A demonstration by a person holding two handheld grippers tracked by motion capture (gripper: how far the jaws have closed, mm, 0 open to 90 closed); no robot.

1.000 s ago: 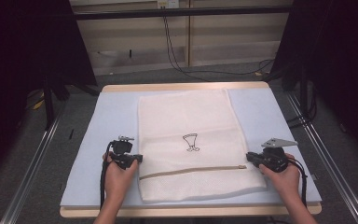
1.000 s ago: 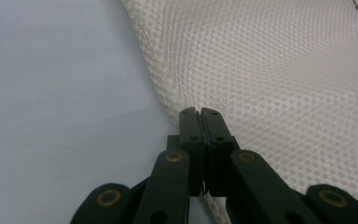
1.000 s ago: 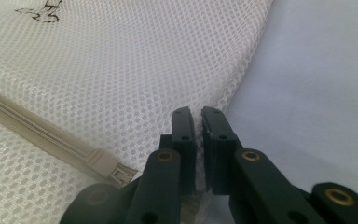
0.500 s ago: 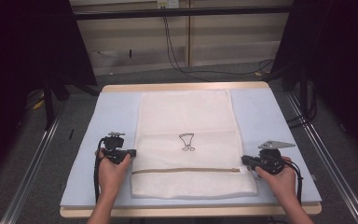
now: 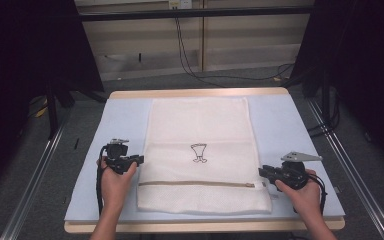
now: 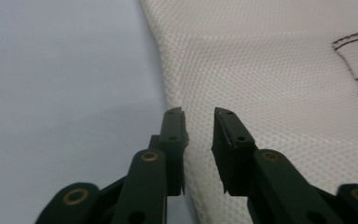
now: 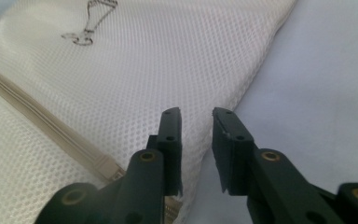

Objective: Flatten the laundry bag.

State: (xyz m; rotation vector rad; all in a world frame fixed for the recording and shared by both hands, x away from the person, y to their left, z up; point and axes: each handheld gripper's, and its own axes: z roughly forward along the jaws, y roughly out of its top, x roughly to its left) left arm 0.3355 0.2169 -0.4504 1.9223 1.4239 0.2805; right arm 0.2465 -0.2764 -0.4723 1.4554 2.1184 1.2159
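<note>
A white mesh bag lies flat and straight along the middle of the pale blue mat. It has a small dark print and a tan zipper near its front end. My left gripper stands open at the bag's left edge, its jaws astride that edge with nothing pinched. My right gripper is open at the right edge by the zipper's end, hovering over the bag's border. The mesh and the zipper run off to its left.
The mat covers a wooden table whose rim shows at the back. Bare mat lies on both sides of the bag. Metal rails run along the floor on either side, and cables hang behind the table.
The bag lay skewed and spread wide a second ago; now it is narrower and square to the table. Both hands have shifted slightly and the jaws sit at its side edges.
</note>
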